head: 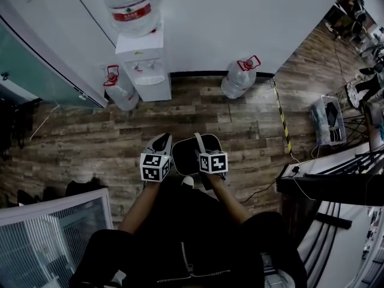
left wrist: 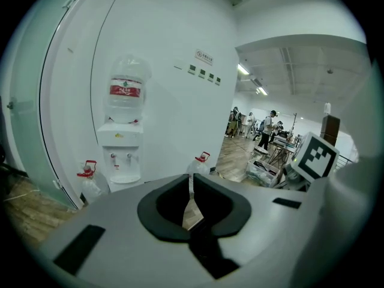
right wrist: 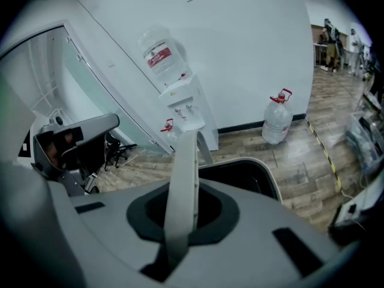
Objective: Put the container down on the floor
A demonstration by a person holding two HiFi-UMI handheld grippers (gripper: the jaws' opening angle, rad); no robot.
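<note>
In the head view a dark container (head: 187,156) with a pale rim hangs in front of me above the wood floor (head: 240,125). My right gripper (head: 203,144) is shut on its pale handle band (right wrist: 183,179), which runs up between the jaws in the right gripper view; the container's dark opening (right wrist: 246,174) shows just beyond. My left gripper (head: 161,141) sits close beside the container's left rim. In the left gripper view its jaws (left wrist: 191,207) stand together with only a thin slit, and nothing shows between them.
A water dispenser (head: 144,65) with a bottle on top stands against the white wall ahead. Spare bottles (head: 120,87) (head: 240,77) sit on the floor either side. Yellow-black tape (head: 281,119), a bag (head: 329,120) and a desk (head: 336,179) lie right; a white rack (head: 54,233) lower left.
</note>
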